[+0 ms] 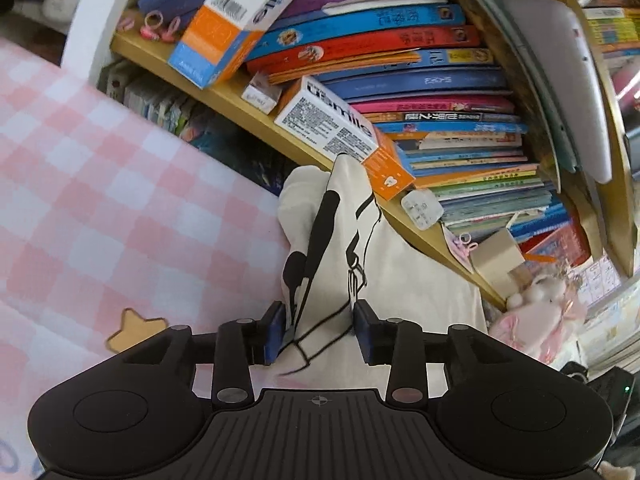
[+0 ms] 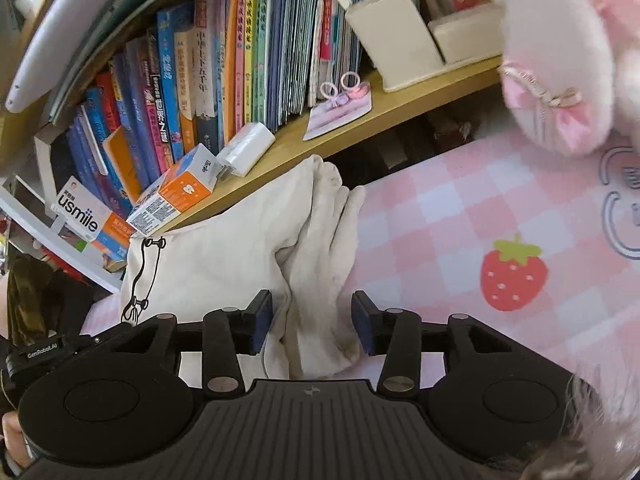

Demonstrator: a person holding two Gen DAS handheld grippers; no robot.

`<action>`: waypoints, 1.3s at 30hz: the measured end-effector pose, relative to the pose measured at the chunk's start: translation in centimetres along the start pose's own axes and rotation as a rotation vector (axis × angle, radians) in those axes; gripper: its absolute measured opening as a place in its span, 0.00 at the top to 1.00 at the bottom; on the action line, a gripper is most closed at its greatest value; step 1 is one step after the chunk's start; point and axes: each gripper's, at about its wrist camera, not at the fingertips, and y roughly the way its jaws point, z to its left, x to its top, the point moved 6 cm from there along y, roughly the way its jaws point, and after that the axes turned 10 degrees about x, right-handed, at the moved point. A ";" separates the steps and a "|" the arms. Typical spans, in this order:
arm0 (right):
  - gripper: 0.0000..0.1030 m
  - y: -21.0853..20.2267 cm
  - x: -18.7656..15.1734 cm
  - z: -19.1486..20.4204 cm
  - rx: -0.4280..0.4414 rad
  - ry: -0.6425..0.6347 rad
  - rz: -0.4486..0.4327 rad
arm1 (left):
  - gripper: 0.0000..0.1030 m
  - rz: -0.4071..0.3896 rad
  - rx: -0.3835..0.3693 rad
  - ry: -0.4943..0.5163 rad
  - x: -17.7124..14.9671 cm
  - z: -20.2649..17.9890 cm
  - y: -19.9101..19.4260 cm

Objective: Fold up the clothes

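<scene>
A cream-white garment [image 1: 400, 272] with a black line drawing lies bunched on a pink checked cover [image 1: 100, 180], against the foot of a wooden bookshelf. My left gripper [image 1: 320, 330] stands open over its printed ridge; the cloth runs loosely between the blue pads without being pinched. In the right wrist view the garment [image 2: 224, 248] shows its plain folds and a stained hem. My right gripper [image 2: 312, 326] is open too, its pads either side of that hem fold, close to the pink checked cover [image 2: 460, 208].
The wooden shelf [image 1: 248, 116] just behind the garment holds packed books and orange-and-white boxes [image 1: 344, 128]. A pink-and-white plush toy [image 2: 560, 60] sits at the right on the cover. A strawberry print [image 2: 514, 276] marks the cover beside my right gripper.
</scene>
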 end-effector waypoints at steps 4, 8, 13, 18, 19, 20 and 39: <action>0.60 -1.1 -0.4 0.4 -0.025 -0.017 -0.010 | 0.63 -0.030 0.040 0.041 -0.7 -0.5 -1.5; 0.58 -2.3 -1.1 1.2 -0.080 -0.072 -0.027 | 0.59 -0.050 0.080 0.090 -1.7 -1.2 -2.8; 0.53 -4.5 -2.7 1.3 -0.155 -0.098 -0.049 | 0.50 -0.063 0.121 0.166 -3.9 -2.3 -4.7; 0.24 -6.3 -4.8 1.2 -0.218 -0.133 -0.023 | 0.31 -0.069 0.192 0.211 -6.5 -3.3 -6.2; 0.23 -6.5 -5.2 1.2 -0.229 -0.144 -0.010 | 0.29 -0.071 0.210 0.217 -6.9 -3.4 -6.4; 0.22 -6.6 -5.6 1.3 -0.241 -0.155 0.004 | 0.27 -0.073 0.228 0.222 -7.3 -3.6 -6.7; 0.04 -11.5 -10.6 5.9 -0.283 -0.384 0.012 | 0.07 -0.209 0.316 0.310 -13.7 -7.5 -11.7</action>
